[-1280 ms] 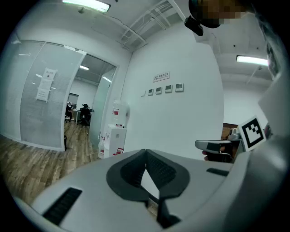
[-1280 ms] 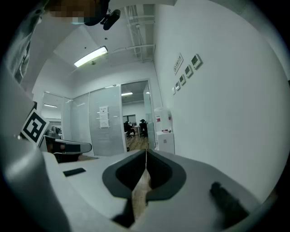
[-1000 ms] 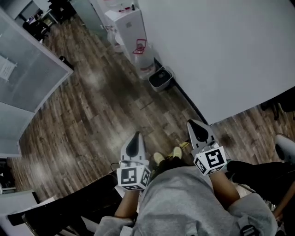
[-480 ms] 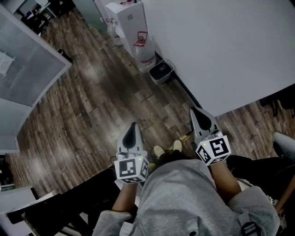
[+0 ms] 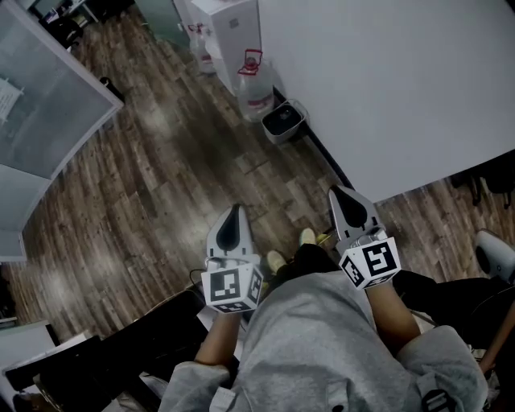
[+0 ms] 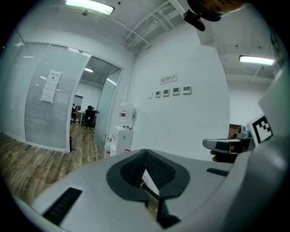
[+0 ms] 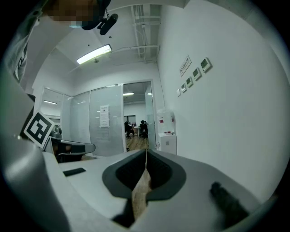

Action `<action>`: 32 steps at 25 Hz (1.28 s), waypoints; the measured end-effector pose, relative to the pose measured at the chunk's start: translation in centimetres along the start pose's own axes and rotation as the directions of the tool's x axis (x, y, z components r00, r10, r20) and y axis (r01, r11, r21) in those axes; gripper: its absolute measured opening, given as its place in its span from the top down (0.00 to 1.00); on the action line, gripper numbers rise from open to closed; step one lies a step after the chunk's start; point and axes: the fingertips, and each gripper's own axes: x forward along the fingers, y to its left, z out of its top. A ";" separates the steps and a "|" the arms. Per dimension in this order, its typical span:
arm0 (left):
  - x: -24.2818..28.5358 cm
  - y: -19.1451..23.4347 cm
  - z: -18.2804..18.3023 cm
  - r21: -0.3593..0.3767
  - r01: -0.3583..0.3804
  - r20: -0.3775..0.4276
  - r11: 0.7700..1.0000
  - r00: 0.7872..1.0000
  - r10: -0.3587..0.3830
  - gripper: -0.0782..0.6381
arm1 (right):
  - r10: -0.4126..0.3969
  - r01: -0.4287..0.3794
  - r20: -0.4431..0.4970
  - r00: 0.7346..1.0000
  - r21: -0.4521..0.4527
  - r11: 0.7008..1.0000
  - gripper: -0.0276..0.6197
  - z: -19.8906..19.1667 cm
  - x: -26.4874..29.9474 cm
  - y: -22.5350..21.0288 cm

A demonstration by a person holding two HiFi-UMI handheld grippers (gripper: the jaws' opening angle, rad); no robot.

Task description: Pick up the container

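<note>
I hold both grippers at waist height over a wooden floor, pointing forward. My left gripper (image 5: pixel 235 211) is shut, its jaws meeting at the tips with nothing between them (image 6: pixel 145 151). Likewise my right gripper (image 5: pixel 338 193) is shut and empty (image 7: pixel 146 152). The container-like things I see are a clear water jug (image 5: pixel 255 90) with a red handle and a small dark bin (image 5: pixel 282 121). Both stand by the white wall, far ahead of the grippers.
A white water dispenser (image 5: pixel 233 24) stands by the wall beyond the jug. Glass partitions (image 5: pixel 48 105) line the left side. The white wall (image 5: pixel 386 80) runs along the right. My yellow shoes (image 5: pixel 306 237) show between the grippers; dark furniture (image 5: pixel 121 354) sits at lower left.
The head view has drifted a little, so the jug and bin sit slightly higher and to the right. Both grippers stay shut and empty in about the same place.
</note>
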 end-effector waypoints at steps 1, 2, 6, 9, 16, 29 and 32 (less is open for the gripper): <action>0.0 0.1 0.1 -0.008 -0.001 -0.001 1.000 1.000 0.001 0.87 | 0.002 -0.002 -0.004 1.000 -0.003 1.000 0.92 0.1 0.1 0.3; 0.1 0.2 0.3 -0.014 -0.002 -0.001 1.000 1.000 0.002 0.87 | 0.005 -0.005 -0.006 1.000 -0.006 1.000 0.92 0.2 0.3 0.5; 0.9 -0.1 0.5 -0.001 -0.001 -0.002 1.000 1.000 0.001 0.87 | 0.020 -0.020 0.001 1.000 -0.018 1.000 0.92 0.2 1.1 0.6; 1.6 -0.5 0.3 0.010 0.014 -0.008 1.000 1.000 -0.014 0.87 | 0.028 -0.028 0.013 1.000 -0.022 0.999 0.92 -0.1 1.8 0.3; 3.7 0.3 0.2 0.021 0.003 -0.013 1.000 1.000 -0.003 0.87 | 0.053 -0.053 0.001 0.999 -0.021 0.998 0.92 -0.7 4.7 -0.5; 16.0 0.7 2.0 0.018 -0.002 -0.057 1.000 0.998 0.003 0.87 | 0.044 -0.044 -0.018 0.999 0.001 0.999 0.92 0.9 13.8 -9.7; 19.7 0.2 2.8 0.023 0.000 -0.066 1.000 0.998 0.001 0.87 | 0.038 -0.038 -0.023 0.999 0.006 0.999 0.92 1.3 16.1 -12.7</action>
